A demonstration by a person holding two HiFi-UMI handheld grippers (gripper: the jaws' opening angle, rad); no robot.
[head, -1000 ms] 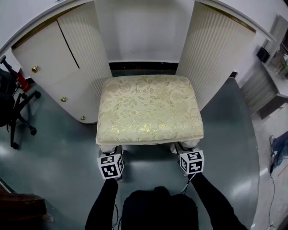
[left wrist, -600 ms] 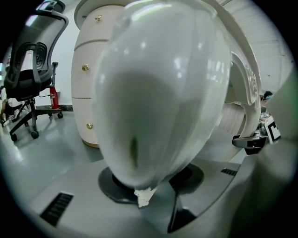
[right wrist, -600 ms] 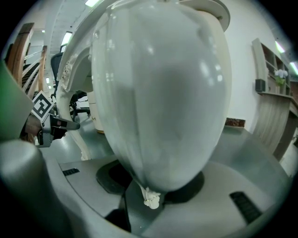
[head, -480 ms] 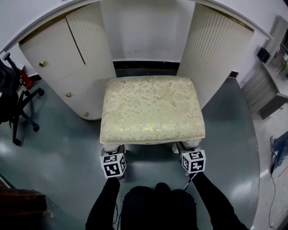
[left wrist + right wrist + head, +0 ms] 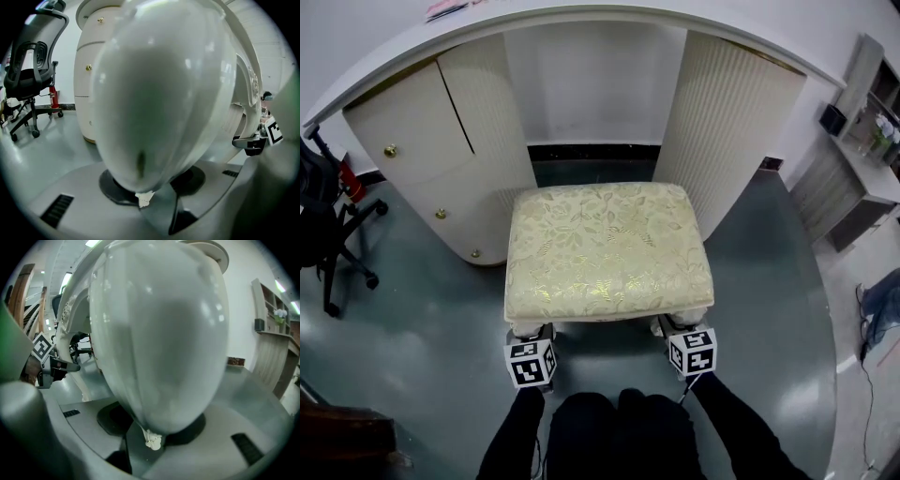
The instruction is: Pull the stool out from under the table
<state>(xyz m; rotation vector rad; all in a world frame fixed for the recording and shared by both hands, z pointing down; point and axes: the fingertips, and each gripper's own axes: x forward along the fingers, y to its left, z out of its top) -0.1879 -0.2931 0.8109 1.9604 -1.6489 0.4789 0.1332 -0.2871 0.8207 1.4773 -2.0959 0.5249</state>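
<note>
Two glossy bulbous legs (image 5: 159,93) (image 5: 159,333) in jaws, floral-brocade stool (image 5: 607,248)

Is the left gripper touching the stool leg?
Touching. The left gripper clamps the white leg: the left gripper view shows the leg filling the space between its jaws.

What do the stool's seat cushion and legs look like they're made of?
The seat cushion looks like woven fabric: cream with a gold leaf pattern and a slight sheen, probably brocade. The stool leg is smooth, glossy white with bright highlights; likely painted or lacquered wood, though the finish hides what's underneath.
</note>
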